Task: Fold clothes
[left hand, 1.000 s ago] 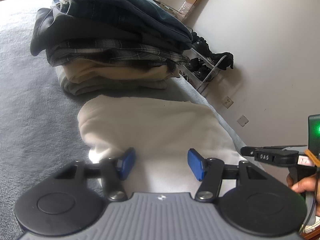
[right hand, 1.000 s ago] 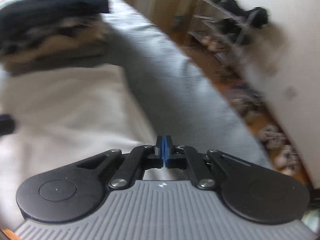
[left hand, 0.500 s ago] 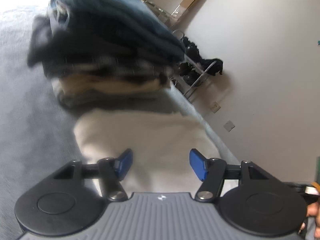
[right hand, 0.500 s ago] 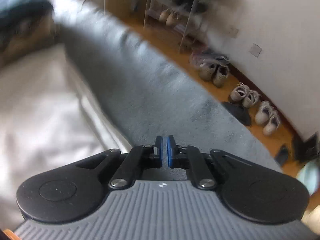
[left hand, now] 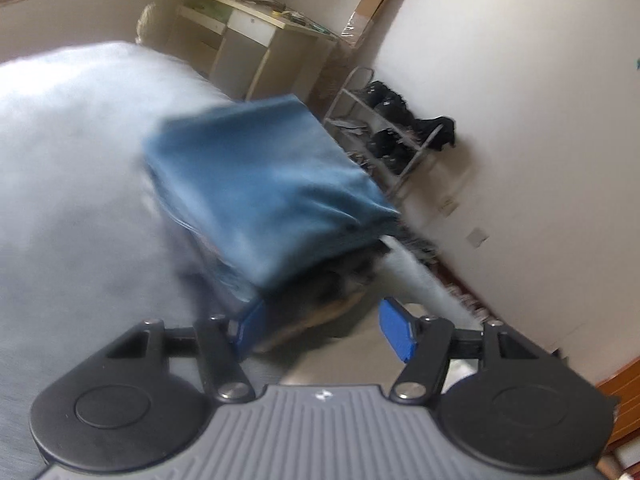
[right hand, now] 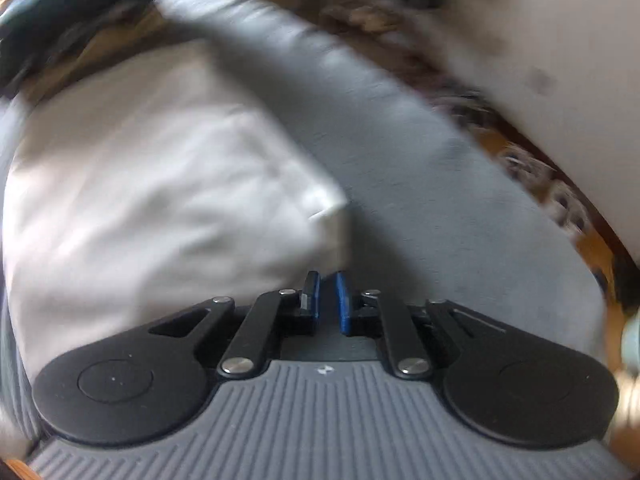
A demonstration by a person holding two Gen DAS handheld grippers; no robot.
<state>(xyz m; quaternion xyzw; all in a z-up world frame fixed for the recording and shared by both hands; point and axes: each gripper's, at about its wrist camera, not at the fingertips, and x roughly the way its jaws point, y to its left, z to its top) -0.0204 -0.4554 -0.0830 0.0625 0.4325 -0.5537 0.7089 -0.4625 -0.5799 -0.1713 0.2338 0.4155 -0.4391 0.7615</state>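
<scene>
My left claw [left hand: 322, 330] stands open with nothing between its blue pads. My right claw [right hand: 328, 300] has just been opening; only a narrow, empty gap shows between its pads. Just beyond the right claw, the folded white garment [right hand: 160, 200] lies flat on the grey bed [right hand: 440, 208]. Behind the garment rises the pile of folded clothes [left hand: 256, 196], blue denim on top. Past the pile, a shoe rack [left hand: 384, 136] stands against the white wall [left hand: 520, 100], a desk [left hand: 256, 28] further back.
</scene>
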